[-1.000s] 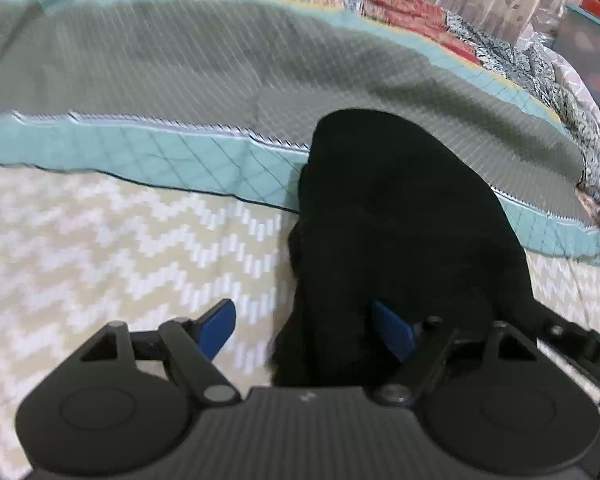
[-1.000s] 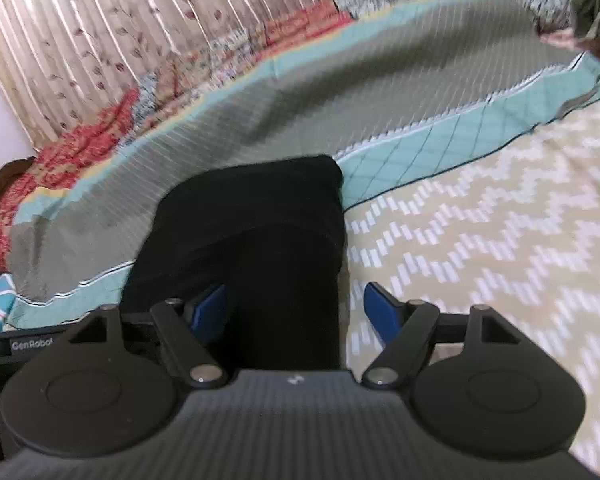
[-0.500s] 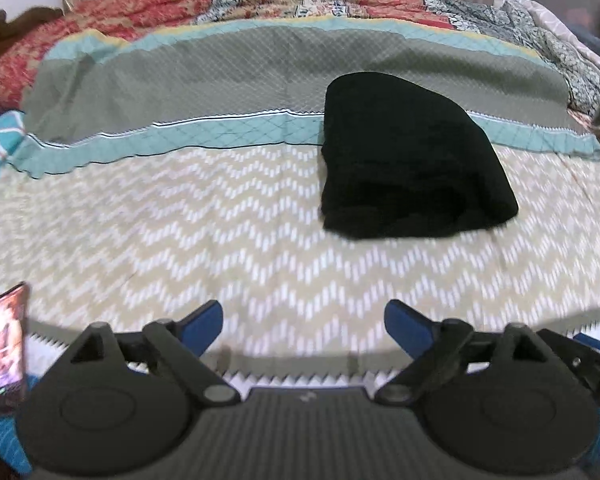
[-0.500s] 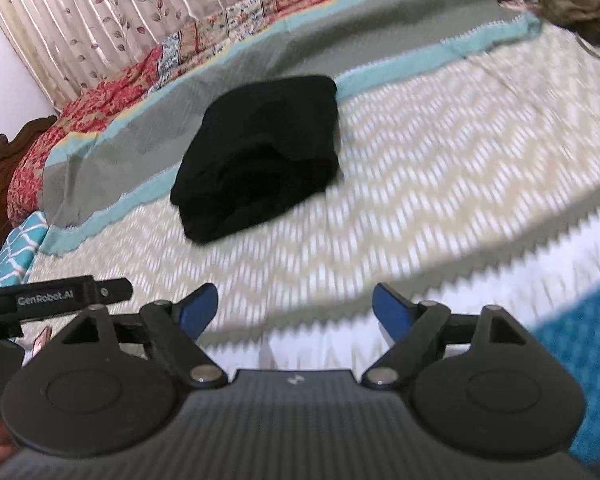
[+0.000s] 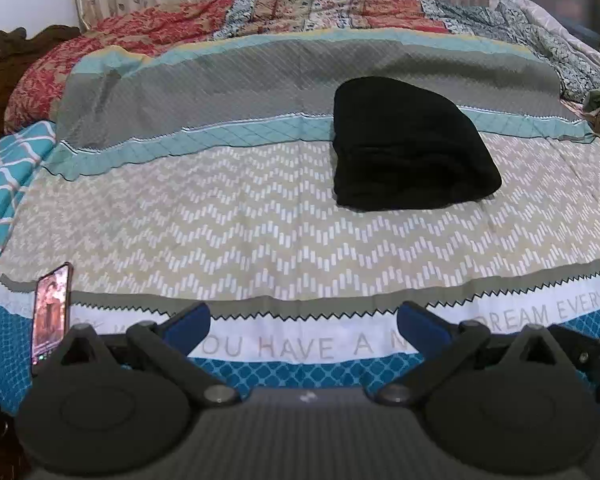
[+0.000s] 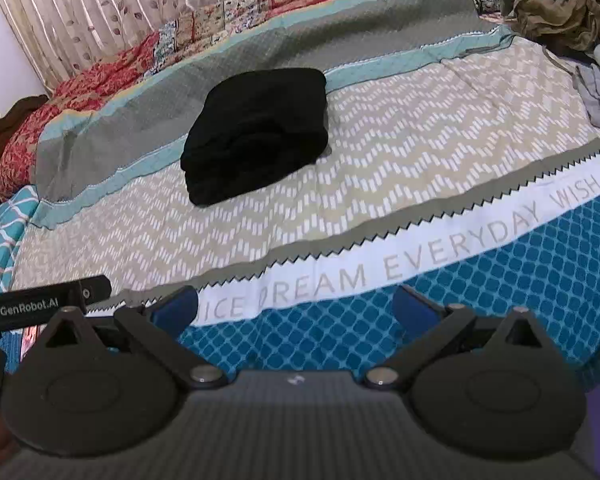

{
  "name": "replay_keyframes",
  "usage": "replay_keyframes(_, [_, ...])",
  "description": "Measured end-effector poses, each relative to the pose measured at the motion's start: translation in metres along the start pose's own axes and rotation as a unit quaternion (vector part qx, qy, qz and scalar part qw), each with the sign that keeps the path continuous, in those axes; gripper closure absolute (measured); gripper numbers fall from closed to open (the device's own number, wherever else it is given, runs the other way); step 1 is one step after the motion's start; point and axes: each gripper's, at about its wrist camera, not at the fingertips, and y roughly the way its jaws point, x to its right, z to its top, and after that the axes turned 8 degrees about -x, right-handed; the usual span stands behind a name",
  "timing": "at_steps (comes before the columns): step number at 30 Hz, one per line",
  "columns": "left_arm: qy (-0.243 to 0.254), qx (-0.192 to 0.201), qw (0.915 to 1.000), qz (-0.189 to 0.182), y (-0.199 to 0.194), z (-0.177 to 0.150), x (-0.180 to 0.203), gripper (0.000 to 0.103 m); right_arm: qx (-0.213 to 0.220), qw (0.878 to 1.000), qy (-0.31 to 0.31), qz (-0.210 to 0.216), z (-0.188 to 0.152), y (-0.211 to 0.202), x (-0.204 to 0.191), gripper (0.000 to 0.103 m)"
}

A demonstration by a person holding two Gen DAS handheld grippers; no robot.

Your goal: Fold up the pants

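Left view: gripper (image 5: 302, 330) spread wide after just opening, nothing between the pads, well short of the pants (image 5: 410, 148), folded on the bed (image 5: 260, 216).

Right view: gripper (image 6: 294, 314) likewise wide and empty, just opened; pants (image 6: 260, 132) well apart. Best kept clear; fold looks finished.

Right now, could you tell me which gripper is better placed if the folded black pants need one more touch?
Neither clearly: left gripper and right gripper are both open, empty, and well short of the pants.
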Motion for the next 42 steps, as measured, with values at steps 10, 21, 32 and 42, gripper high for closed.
replay_keyframes(10, [0.023, -0.011, 0.9987, 0.045, 0.001, -0.004, 0.005, 0.000, -0.009, 1.000, 0.002, 0.016, -0.002, -0.006, -0.008, 0.000])
replay_keyframes(21, [0.006, -0.013, 0.9993, 0.034, -0.002, -0.003, -0.002, 0.000, 0.005, 1.000, 0.005, 0.012, 0.000, -0.012, -0.009, 0.000])
replay_keyframes(32, [0.000, -0.013, 0.9995, 0.030, -0.008, -0.004, -0.004, 0.000, 0.029, 0.999, -0.001, 0.018, 0.004, -0.027, -0.014, 0.000])
replay_keyframes(42, [0.004, -0.014, 0.9996, 0.023, -0.008, -0.006, -0.005, 0.000, 0.022, 1.000, 0.005, 0.021, 0.001, -0.026, -0.013, 0.000])
